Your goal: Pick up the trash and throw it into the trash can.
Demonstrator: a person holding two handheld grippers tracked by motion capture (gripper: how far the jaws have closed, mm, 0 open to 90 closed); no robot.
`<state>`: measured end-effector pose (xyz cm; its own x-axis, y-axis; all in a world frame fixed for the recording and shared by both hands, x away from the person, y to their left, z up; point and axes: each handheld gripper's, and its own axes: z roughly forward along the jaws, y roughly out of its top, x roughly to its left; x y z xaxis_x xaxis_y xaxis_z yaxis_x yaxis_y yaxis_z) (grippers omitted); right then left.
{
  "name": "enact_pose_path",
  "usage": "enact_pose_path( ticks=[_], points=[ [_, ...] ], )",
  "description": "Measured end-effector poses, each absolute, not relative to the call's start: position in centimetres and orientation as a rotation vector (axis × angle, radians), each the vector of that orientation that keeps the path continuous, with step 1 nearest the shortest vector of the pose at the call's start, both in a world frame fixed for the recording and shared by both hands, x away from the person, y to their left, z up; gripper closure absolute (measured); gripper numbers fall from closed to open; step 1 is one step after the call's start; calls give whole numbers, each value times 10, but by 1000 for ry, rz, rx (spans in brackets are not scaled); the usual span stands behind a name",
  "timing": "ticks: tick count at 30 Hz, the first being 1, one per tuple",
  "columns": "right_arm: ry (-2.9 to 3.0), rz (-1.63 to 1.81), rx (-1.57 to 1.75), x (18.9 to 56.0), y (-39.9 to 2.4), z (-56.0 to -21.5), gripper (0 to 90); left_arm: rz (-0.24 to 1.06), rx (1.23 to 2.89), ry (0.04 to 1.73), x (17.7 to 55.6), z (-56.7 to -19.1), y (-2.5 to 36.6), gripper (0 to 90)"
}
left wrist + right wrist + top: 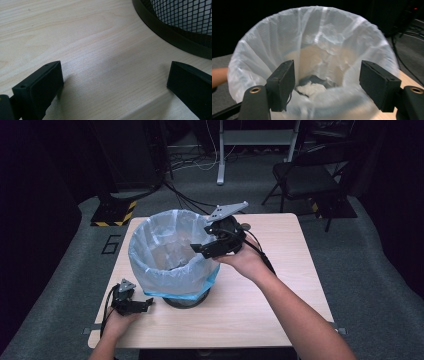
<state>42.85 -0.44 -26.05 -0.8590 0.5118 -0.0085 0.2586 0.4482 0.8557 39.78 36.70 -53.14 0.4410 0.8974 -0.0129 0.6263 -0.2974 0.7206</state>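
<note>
Resting on the table (260, 295) at its near left corner, left gripper (145, 305) sits low in the person's left hand (117, 324), jaws spread wide with bare wood between them, nothing held. Left gripper view puts the bin's black base ring (172, 35) just beyond the right jaw, mesh wall above it, not touching. Further in, the waste bin (172, 255) stands upright on the left half of the table, lined with a pale translucent bag (150, 270) folded over the rim, blue hem showing along the near lower edge. Right gripper (200, 249) hovers over the bin's right rim, held in the right hand (245, 260), pointing across the opening; jaws apart, nothing between the pads. Right gripper view looks down into the bag: a crumpled white wad (310, 88) lies at the bottom, well below the jaws. Beyond the table: grey floor, cables, a folding chair (305, 177) at back right.
</note>
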Motion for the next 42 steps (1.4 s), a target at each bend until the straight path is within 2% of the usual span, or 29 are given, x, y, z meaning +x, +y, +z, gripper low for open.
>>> enact_pose_path(
  ticks=[12, 22, 42],
  points=[
    [2366, 1341, 754, 429, -52, -260, 286, 526, 2034, 1273, 398, -531, 367, 2],
    [2313, 1347, 824, 428, -91, -277, 288, 526, 2034, 1273, 398, -531, 367, 2],
    [2235, 1312, 955, 413, -130, -353, 310, 526, 2033, 1274, 397, -531, 367, 2]
  ],
)
